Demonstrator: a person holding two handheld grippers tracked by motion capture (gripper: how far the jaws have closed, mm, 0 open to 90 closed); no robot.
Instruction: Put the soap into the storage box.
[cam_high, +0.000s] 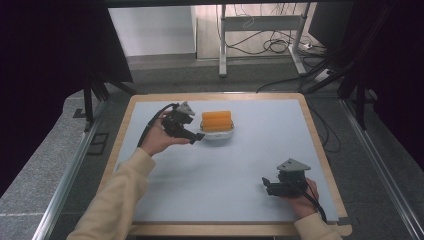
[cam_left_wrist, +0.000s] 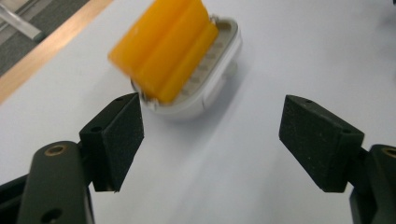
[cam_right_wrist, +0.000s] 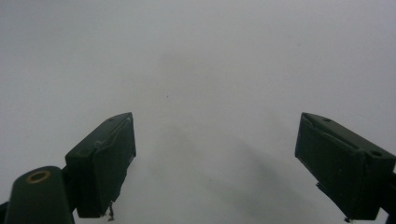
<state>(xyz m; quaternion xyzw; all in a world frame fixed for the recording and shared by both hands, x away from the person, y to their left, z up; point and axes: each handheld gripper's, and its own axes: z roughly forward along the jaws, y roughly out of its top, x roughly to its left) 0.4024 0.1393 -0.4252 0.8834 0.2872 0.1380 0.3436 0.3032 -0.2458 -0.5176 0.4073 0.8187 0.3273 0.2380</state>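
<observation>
Orange sponge block (cam_left_wrist: 161, 46) sits in its white tray (cam_left_wrist: 219, 74) at my left gripper's (cam_left_wrist: 210, 140) twelve o'clock, just ahead of my wide, empty jaws. It looks soft and light; I'd pinch its long sides gently. My right gripper (cam_right_wrist: 215, 163) gapes idle.

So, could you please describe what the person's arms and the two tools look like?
Both arms wear cream long sleeves. The left tool and right tool are black, each topped by a grey three-cornered plate and trailing a black cable. Each has two blocky black jaws with flat matte pads, on arms with brass-coloured bushings.
</observation>
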